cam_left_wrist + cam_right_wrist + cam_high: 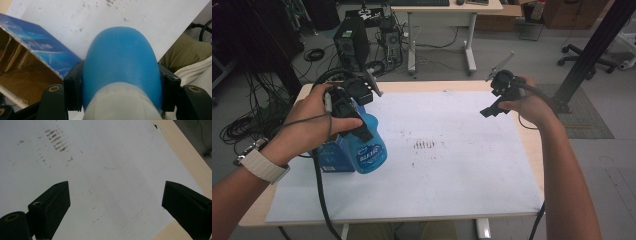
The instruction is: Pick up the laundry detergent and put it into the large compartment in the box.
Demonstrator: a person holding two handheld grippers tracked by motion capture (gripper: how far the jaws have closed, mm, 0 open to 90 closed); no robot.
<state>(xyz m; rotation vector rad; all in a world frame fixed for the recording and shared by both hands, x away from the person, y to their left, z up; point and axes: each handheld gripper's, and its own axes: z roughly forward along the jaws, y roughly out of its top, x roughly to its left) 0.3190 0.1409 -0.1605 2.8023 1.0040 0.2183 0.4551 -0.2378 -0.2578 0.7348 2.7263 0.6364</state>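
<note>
A translucent blue bottle (371,148) with a white printed label hangs above the table's left side, tilted, with my left gripper (354,120) shut on it. In the left gripper view the bottle's blue shoulder (121,57) bulges between the two black pads (72,90), which press on both its sides. Just behind and below the bottle stands an open blue cardboard box (332,156), whose brown inside (22,75) shows. My right gripper (493,107) hovers over the table's far right part. Its jaws stand wide apart over bare white paper (112,182), with nothing between them.
A white sheet (437,170) with small brown stains (424,145) covers the wooden table (532,145). Behind the table are a computer tower (351,42), loose cables on the floor and another desk (447,15). A black post (592,50) rises at the right.
</note>
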